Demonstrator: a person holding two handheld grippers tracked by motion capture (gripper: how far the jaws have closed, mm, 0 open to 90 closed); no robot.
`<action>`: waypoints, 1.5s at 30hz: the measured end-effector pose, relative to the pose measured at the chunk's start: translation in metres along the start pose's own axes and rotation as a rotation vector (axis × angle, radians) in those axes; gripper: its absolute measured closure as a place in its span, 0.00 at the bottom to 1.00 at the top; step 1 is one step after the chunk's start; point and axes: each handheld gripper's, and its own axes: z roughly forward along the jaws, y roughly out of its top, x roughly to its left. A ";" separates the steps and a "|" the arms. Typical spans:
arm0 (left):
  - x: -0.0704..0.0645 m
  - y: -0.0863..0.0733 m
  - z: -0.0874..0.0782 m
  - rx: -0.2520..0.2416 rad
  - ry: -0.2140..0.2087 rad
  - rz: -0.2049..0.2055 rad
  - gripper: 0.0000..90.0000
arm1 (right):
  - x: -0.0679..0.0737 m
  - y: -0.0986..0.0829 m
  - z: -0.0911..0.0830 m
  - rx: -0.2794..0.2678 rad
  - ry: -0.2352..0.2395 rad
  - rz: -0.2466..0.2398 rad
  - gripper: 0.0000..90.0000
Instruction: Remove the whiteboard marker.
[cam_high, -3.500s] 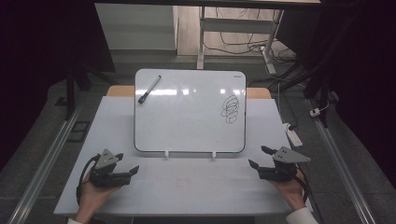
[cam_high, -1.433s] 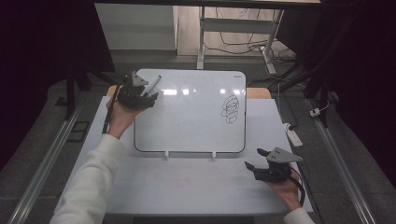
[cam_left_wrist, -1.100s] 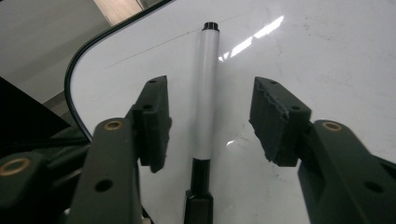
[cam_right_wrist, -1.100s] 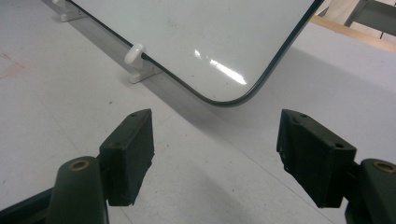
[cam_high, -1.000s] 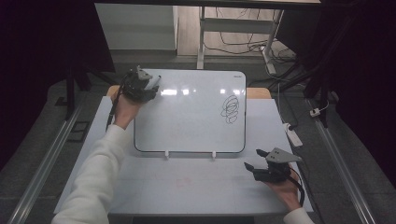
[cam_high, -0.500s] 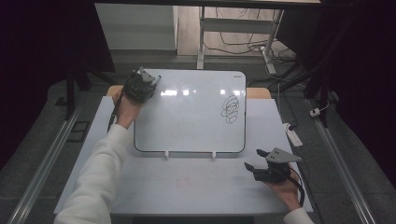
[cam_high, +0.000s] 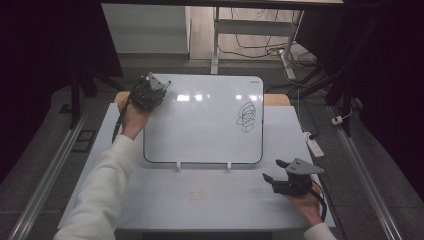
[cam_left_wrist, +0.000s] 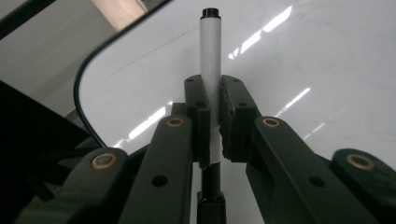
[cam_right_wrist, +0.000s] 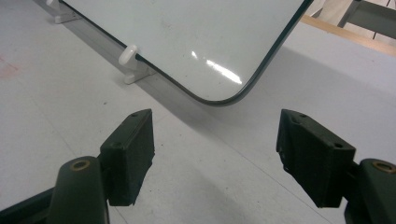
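The left gripper (cam_high: 150, 90) is at the far left corner of the whiteboard (cam_high: 205, 125), its jaws pinched on a marker (cam_left_wrist: 210, 56). In the left gripper view the pads clamp the white barrel about midway along, with the dark end pointing away over the board; whether that end is a cap or a tip is too small to tell.

The marker looks light and stiff, a smooth round plastic tube, so it is likely to twist or slide between flat pads if pressed hard against the board. A hold on the middle of the barrel, as here, seems sound; a grip nearer the writing end would probably give steadier strokes.

The whiteboard lies flat on the pale surface (cam_high: 200, 200), resting against two small white clips (cam_high: 178, 165) at its near edge. A black scribble (cam_high: 247, 116) sits toward its right side, well apart from the marker. The right gripper (cam_high: 279, 176) hovers over the near right of the surface with its jaws spread wide and nothing between them, just beside the board's near right corner. Nothing stands between the marker and the scribble.
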 end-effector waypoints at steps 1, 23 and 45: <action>-0.001 -0.001 -0.005 -0.014 -0.007 -0.002 0.91 | 0.000 0.000 0.000 -0.002 0.001 0.002 0.31; -0.101 -0.035 -0.074 -0.238 -0.347 0.026 0.91 | 0.027 0.025 0.003 -0.048 0.145 0.085 0.31; -0.197 -0.038 -0.062 -0.280 -0.508 0.061 0.90 | 0.093 0.079 0.054 -0.054 0.366 0.214 0.45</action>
